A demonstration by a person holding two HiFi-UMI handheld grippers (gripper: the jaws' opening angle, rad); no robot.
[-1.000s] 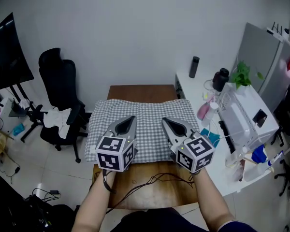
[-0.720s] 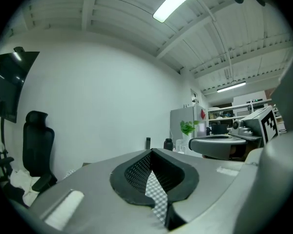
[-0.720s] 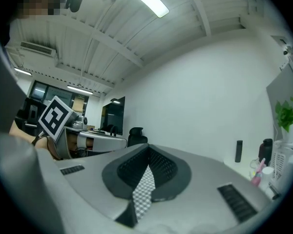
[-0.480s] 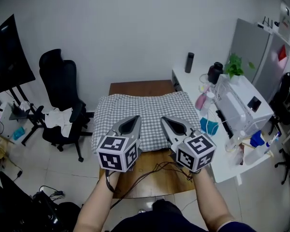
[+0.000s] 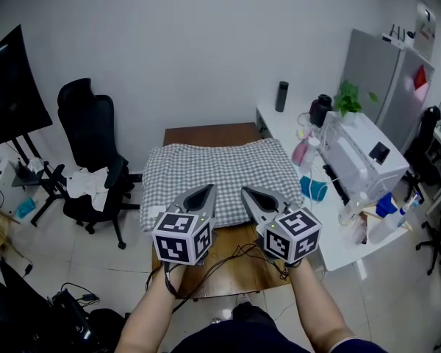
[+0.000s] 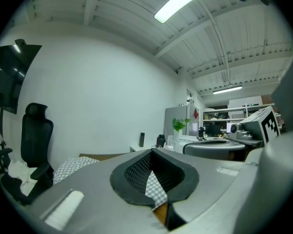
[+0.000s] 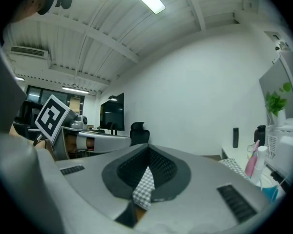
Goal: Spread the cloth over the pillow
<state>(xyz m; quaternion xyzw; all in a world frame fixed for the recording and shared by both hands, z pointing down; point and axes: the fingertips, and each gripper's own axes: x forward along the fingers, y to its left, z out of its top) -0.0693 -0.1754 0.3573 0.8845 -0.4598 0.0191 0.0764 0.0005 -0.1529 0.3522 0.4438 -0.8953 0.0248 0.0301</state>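
Two grippers are above the near half of the table (image 5: 213,133), side by side and pointing toward its far end. The left gripper (image 5: 208,188) and the right gripper (image 5: 244,191) both have their jaws clenched together. Each gripper view shows a checked patch in the slit between the jaws. In the left gripper view bare wood shows below that patch, so it is judged to be fabric lying ahead of the jaws, not fabric held by them. The cloth (image 5: 220,169) lies across the middle of the table and drapes the pillow on all visible sides. The pillow itself is hidden beneath it and shows only as a raised shape. A bare strip of wood remains at the far end of the table, and loose cables (image 5: 231,259) lie on the near end. Over the last second both grippers have drawn back from above the cloth toward the near edge of the table, jaws closed throughout, and the cloth has kept its position. This indicates that the spreading step is finished or nearly so. Any remaining work is likely limited to smoothing the edge nearest the person.
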